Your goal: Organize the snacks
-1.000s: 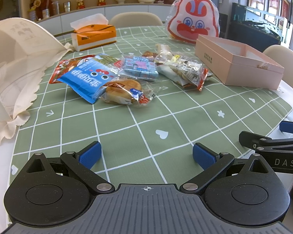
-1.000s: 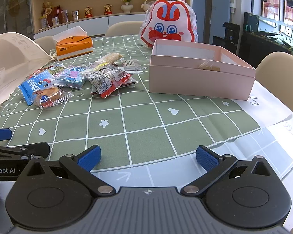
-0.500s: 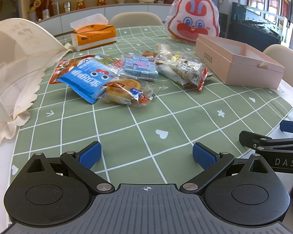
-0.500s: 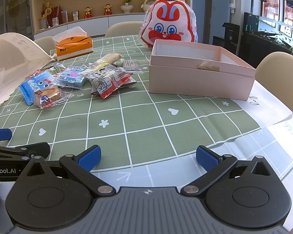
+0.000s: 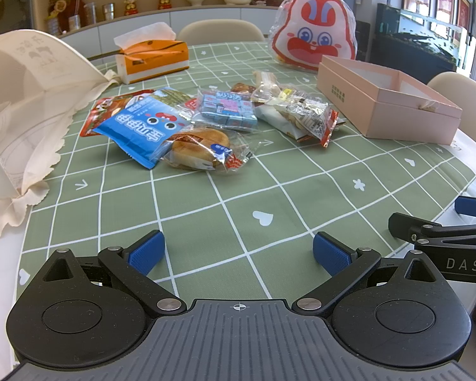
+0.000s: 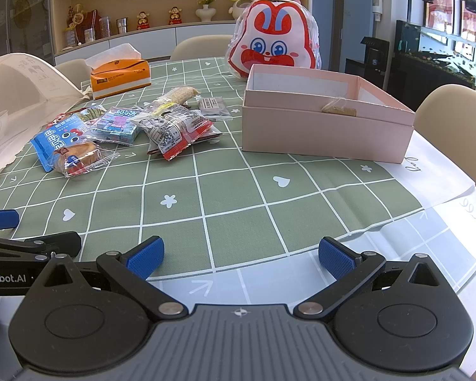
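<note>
Left gripper (image 5: 238, 250) and right gripper (image 6: 241, 255): fingers spread wide, both empty, low over the table (image 5: 269, 190). Snack packets lie ahead of the fingers; nearest the left pair, a wrapped bun (image 5: 203, 149), likely light, crinkly, slippery, best pinched at its sealed edge. The open pink box (image 6: 327, 117) sits ahead-right.

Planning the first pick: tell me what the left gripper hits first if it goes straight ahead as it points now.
Bare green tablecloth lies just ahead of the open left gripper. The first object in line is probably the wrapped bun, slightly left of centre, overlapping the blue snack packet. Depth is uncertain in the fisheye view.
</note>
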`<control>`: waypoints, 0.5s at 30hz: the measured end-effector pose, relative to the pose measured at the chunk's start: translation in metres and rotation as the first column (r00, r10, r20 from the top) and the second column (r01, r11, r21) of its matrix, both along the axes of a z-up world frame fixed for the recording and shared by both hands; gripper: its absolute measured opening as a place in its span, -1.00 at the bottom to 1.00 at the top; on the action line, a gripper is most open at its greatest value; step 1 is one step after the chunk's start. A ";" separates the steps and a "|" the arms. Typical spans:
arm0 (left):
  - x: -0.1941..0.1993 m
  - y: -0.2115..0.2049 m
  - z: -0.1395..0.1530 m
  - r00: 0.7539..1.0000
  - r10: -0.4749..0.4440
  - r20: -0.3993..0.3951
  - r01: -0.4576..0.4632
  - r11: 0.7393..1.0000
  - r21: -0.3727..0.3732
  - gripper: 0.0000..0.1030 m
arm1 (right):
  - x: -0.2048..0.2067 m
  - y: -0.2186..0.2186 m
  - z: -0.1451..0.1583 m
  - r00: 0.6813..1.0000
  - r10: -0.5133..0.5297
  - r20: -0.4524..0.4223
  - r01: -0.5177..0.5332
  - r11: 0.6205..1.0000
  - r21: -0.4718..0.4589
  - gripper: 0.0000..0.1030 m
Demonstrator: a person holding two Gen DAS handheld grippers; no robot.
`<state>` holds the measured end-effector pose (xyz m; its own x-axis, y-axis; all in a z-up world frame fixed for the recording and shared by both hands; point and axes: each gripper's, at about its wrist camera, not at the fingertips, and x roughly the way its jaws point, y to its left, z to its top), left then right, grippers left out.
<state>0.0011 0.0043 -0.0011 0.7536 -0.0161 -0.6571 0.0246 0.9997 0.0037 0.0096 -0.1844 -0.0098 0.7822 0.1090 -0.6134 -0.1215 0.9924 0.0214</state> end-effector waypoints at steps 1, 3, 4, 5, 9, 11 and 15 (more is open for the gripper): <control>0.000 -0.001 0.000 1.000 0.000 0.000 0.000 1.000 0.000 0.99 | 0.000 0.000 0.000 1.000 0.000 0.000 0.000 1.000 0.000 1.00; 0.000 0.000 0.000 1.000 0.000 0.000 0.000 1.000 0.001 0.99 | 0.000 0.000 0.000 1.000 0.000 0.000 0.000 1.000 0.000 1.00; 0.000 -0.001 0.000 1.000 0.000 0.000 0.000 1.000 0.001 0.99 | 0.000 0.000 0.000 1.000 0.000 0.000 0.000 1.000 0.000 1.00; 0.000 -0.001 0.000 1.000 0.000 0.000 0.000 1.000 0.001 1.00 | 0.000 0.000 0.000 1.000 0.000 0.000 0.000 1.000 0.000 1.00; -0.003 -0.001 0.001 1.000 0.001 -0.001 -0.001 1.000 0.003 1.00 | 0.000 0.000 0.000 1.000 0.000 0.001 0.000 1.000 0.000 1.00; -0.003 -0.001 0.001 1.000 0.002 -0.001 -0.002 1.000 0.004 1.00 | 0.001 0.000 -0.001 1.000 0.001 0.000 -0.001 1.000 0.000 1.00; -0.003 -0.001 0.000 1.000 0.003 -0.002 -0.003 1.000 0.005 1.00 | 0.000 -0.004 0.000 1.000 0.009 0.000 -0.009 1.000 0.001 1.00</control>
